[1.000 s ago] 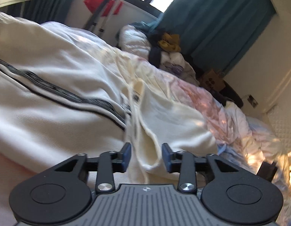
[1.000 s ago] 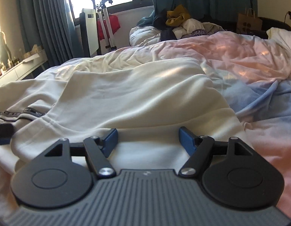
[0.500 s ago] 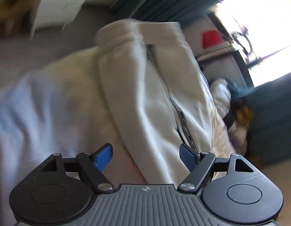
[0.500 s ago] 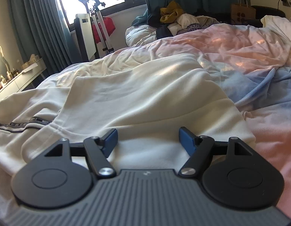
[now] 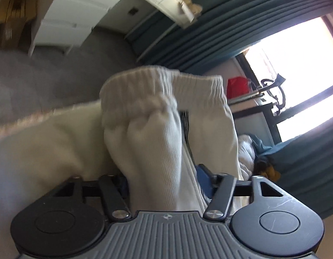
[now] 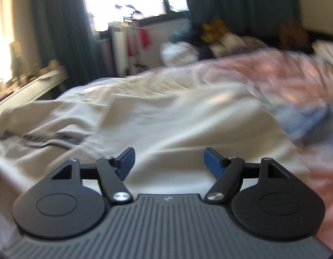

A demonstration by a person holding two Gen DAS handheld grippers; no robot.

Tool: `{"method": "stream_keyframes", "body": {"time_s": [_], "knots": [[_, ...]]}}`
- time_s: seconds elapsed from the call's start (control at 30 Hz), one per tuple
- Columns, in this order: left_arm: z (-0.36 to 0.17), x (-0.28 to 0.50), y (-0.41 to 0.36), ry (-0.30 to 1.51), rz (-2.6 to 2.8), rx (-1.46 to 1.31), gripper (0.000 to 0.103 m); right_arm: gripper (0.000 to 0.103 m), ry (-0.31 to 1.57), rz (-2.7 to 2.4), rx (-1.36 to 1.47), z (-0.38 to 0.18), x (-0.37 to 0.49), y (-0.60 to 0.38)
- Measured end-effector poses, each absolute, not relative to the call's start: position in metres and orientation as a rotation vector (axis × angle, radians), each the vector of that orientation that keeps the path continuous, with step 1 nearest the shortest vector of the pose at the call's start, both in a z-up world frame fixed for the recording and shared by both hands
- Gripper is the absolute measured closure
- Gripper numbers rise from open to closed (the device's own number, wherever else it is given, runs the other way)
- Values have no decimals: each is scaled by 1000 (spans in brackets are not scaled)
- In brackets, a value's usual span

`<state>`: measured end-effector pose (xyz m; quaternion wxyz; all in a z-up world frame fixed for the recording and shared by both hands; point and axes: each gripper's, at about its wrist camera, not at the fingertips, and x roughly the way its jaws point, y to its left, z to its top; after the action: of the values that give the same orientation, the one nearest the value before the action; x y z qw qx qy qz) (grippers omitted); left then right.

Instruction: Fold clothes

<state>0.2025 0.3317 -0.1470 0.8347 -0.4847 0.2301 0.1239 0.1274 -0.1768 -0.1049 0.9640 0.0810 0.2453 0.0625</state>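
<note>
A: Left wrist view first. The camera is rolled hard over. Far off to the left of the left gripper (image 5: 164, 178), cardboard boxes (image 5: 9, 19) stand stacked, and next to them a white drawer unit (image 5: 80, 15) over grey carpet (image 5: 65, 69).

B: And between the fingers?

A: The cream zip jacket (image 5: 153, 142), bunched thick. Its ribbed hem (image 5: 162, 86) arches just ahead of the fingertips, and the dark zipper (image 5: 185, 123) runs down the fold straight into the gap. The fingers are spread with cloth filling the space; the left pad is buried in fabric, the blue right pad (image 5: 204, 180) shows beside it. Whether they are pressing the cloth, I cannot tell.

B: To the right of that?

A: Teal curtains (image 5: 241, 26), a red bag (image 5: 237, 86) by the bright window (image 5: 295, 49), and a heap of clothes (image 5: 263, 168) low on the right.

B: Now the right wrist view.

A: Blurred. At far left, a white counter (image 6: 32, 86) with small items. The right gripper (image 6: 169, 161) sits released, blue pads wide apart, nothing between them. The jacket (image 6: 170, 125) lies spread on the bed directly under and ahead of the fingers, its dark-striped edge (image 6: 47, 138) off to the left of the left finger.

B: And beyond?

A: A pink and blue duvet (image 6: 285, 79) to the right, touching the jacket's edge. Far ahead, a white radiator (image 6: 121, 51), and a yellow garment (image 6: 213, 27) atop a pile.
</note>
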Motion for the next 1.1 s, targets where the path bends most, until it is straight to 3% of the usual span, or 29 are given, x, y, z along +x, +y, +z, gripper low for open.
{"method": "stream_keyframes", "body": {"time_s": [0.03,0.17,0.4,0.67,0.9,1.1], "knots": [[-146,206,331,482,254,-992,69,30,507,151,149,-107,128,-171],[-125,208,317,427,241,-831,87,29,575,169,106,-124,136,-157],[-27,194,239,213,152,-575,93,31,551,147,259,-108,134,-175],[61,220,43,101,66,-148,93,29,437,75,551,-59,104,-243],[46,223,-134,72,-126,104,93,29,349,47,608,-18,80,-323],[-43,213,-256,190,-344,414,93,29,402,-15,756,-37,80,-391]]}}
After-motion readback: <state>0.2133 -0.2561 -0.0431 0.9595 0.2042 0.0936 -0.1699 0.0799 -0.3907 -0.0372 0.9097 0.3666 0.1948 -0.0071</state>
